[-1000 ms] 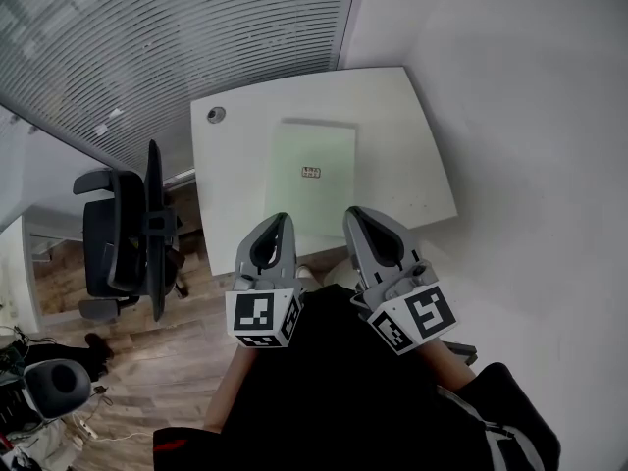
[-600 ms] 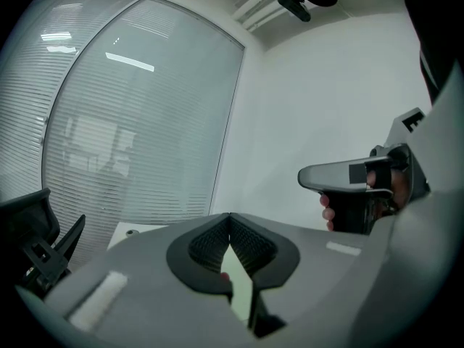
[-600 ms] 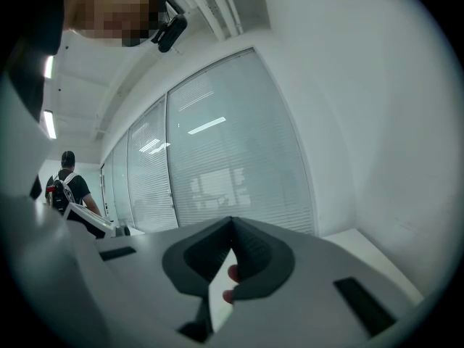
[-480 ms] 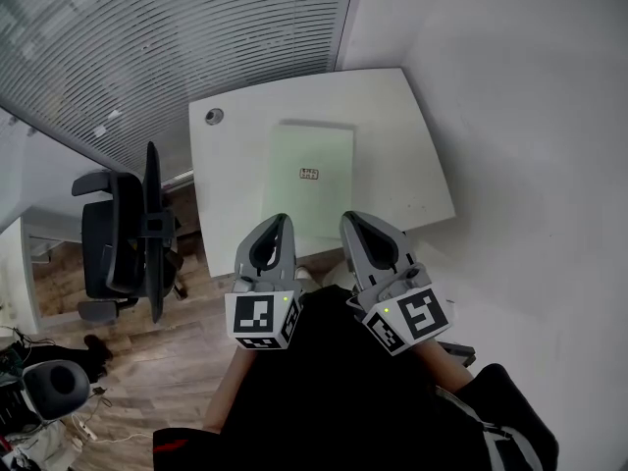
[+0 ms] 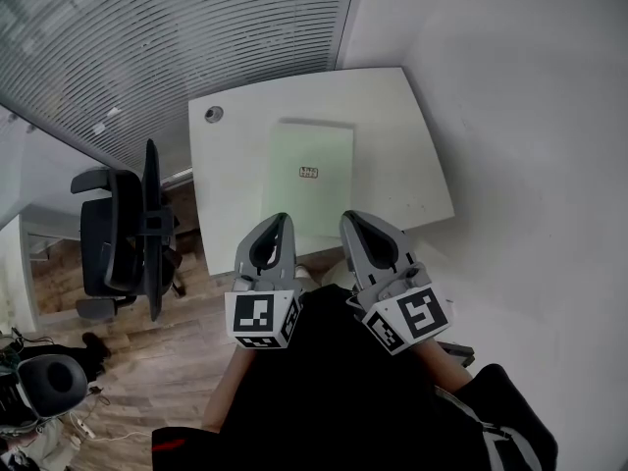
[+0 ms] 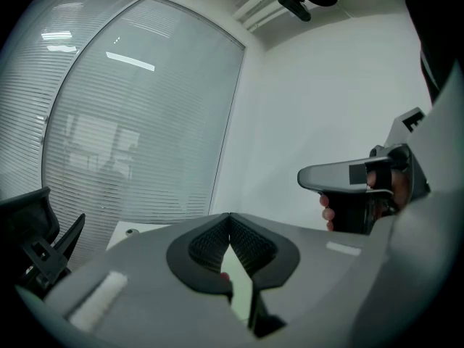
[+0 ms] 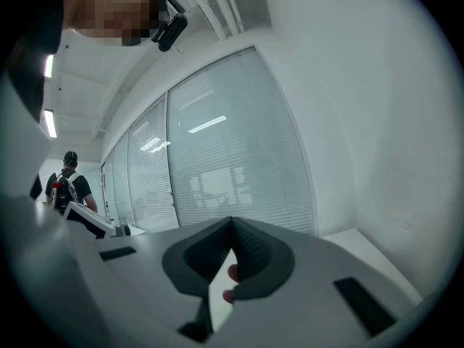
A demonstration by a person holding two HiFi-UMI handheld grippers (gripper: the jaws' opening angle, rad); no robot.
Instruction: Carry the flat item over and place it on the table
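Note:
A pale green flat item (image 5: 309, 180) with a small label lies on the white table (image 5: 392, 126), reaching towards its near edge. My left gripper (image 5: 280, 219) and right gripper (image 5: 351, 216) hover side by side close to my body, tips over the table's near edge, just short of the item. Both are shut with nothing between the jaws. In the left gripper view the left gripper (image 6: 230, 216) has its jaws meeting at the tip, and the right gripper (image 6: 348, 176) shows at the right in a hand. The right gripper view shows the right gripper (image 7: 232, 220) likewise shut and empty.
A black office chair (image 5: 123, 229) stands left of the table on the wooden floor (image 5: 177, 381). A glass wall with blinds (image 5: 177, 47) runs behind, and a white wall (image 5: 530, 116) is on the right. The table has a cable hole (image 5: 214, 115). A person (image 7: 69, 183) stands far off.
Both grippers stay almost where they were, shut and empty. The flat item has not moved on the table.

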